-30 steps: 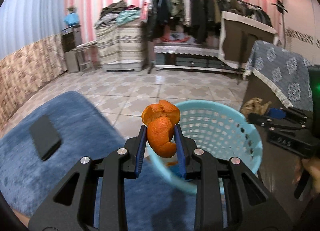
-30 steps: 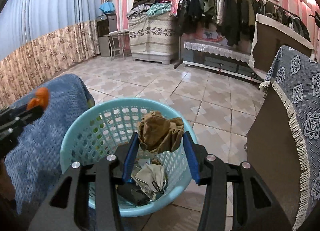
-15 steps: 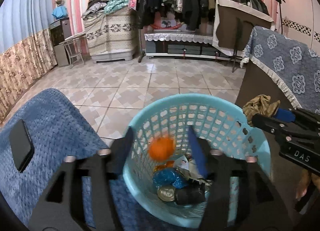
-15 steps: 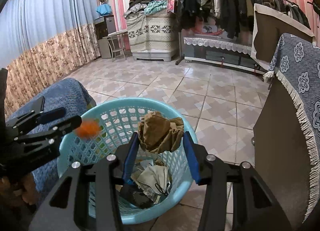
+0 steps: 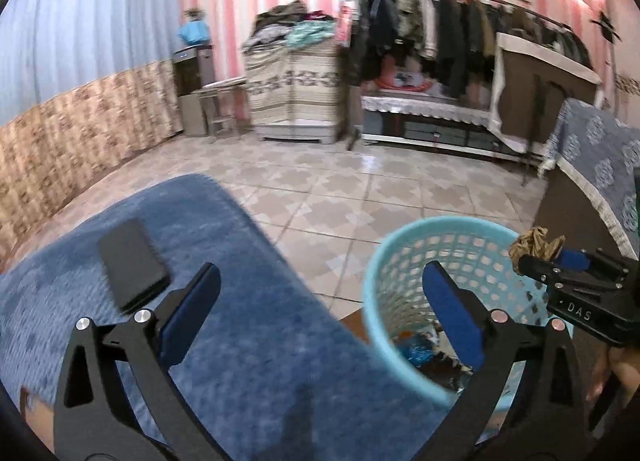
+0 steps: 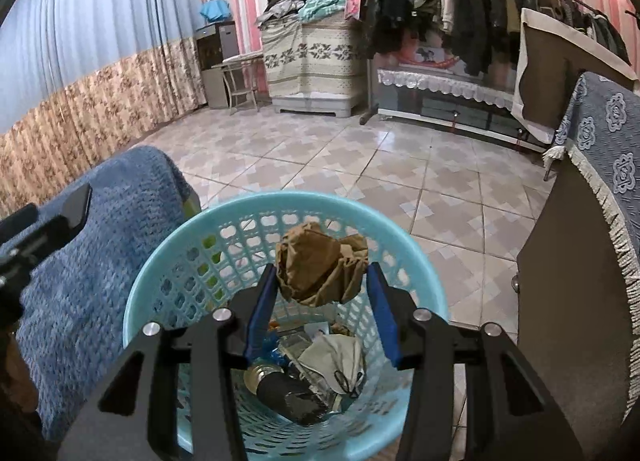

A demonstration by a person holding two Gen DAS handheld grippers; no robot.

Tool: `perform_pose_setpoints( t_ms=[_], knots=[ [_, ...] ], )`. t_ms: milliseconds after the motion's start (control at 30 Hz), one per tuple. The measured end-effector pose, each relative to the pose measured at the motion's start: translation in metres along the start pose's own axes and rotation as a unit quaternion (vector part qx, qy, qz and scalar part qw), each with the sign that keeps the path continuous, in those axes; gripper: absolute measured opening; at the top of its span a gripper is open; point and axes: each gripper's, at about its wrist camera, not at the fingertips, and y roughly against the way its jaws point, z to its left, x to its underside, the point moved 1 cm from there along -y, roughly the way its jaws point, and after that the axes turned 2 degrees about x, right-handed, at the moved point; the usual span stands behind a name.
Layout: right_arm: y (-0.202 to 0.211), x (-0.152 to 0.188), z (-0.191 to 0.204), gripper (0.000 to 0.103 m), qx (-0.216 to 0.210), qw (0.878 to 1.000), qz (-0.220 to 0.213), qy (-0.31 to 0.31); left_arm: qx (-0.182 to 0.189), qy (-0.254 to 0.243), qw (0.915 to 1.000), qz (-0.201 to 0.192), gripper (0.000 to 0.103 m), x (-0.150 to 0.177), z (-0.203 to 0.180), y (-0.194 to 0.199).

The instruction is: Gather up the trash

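The crumpled brown paper wad (image 6: 320,271) sits clamped between the blue fingers (image 6: 262,313) of the right gripper (image 6: 322,301), in the middle of the right wrist view, directly above the open mouth of the light blue basket (image 6: 160,273). It looks light, soft and easily crushed; its creased folds give the pads plenty to bite on, so a light squeeze across its widest part should do, and it will likely drop freely once let go. It is tan to olive-brown, bunched into an irregular ball with loose flaps poking out at the top.

In the left wrist view the left gripper (image 5: 320,301) has its jaws opening, already spread wide, with nothing between them; it hangs over the blue blanket (image 5: 248,325) at lower left, the basket at lower right. A dark phone (image 5: 132,265) lies on the blanket at left.

The basket already holds a bulb, a grey mask, blue wrapper and bits of orange peel.
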Motion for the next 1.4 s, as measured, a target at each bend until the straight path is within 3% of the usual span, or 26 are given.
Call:
perform_pose_setpoints(
  t_ms=[167, 233, 333, 500, 667, 933, 1067, 1400],
  knots=[
    [-0.006, 0.001, 0.01, 0.055, 0.004, 1.0, 0.013, 0.005, -0.022, 0.017, 0.9996, 0.008, 0.098, 0.008, 0.019, 0.013],
    [-0.007, 0.004, 0.013, 0.073, 0.005, 1.0, 0.017, 0.012, -0.026, 0.028, 0.9992, 0.009, 0.098, 0.011, 0.026, 0.019],
    [-0.007, 0.006, 0.014, 0.089, 0.01, 1.0, 0.016, 0.009, -0.03, 0.043, 0.9986, 0.008, 0.098, 0.013, 0.035, 0.029],
    [0.0, 0.006, 0.009, 0.098, 0.001, 1.0, 0.006, -0.007, -0.055, 0.061, 0.9966, -0.003, 0.098, 0.018, 0.05, 0.053],
    [0.013, 0.007, 0.013, 0.099, 0.007, 1.0, -0.005, -0.005, -0.067, 0.067, 0.9954, -0.009, 0.098, 0.027, 0.061, 0.078],
    [0.047, 0.011, 0.032, 0.099, -0.023, 0.999, -0.023, -0.006, -0.087, 0.066, 0.994, -0.002, 0.098, 0.043, 0.073, 0.117],
    [0.075, 0.011, 0.054, 0.099, -0.057, 0.997, -0.043, 0.003, -0.094, 0.078, 0.9924, -0.008, 0.098, 0.048, 0.084, 0.139],
    [0.119, 0.054, 0.119, 0.099, -0.065, 0.994, -0.058, 0.069, -0.118, 0.104, 0.9874, -0.018, 0.098, 0.073, 0.104, 0.176]
  ],
)
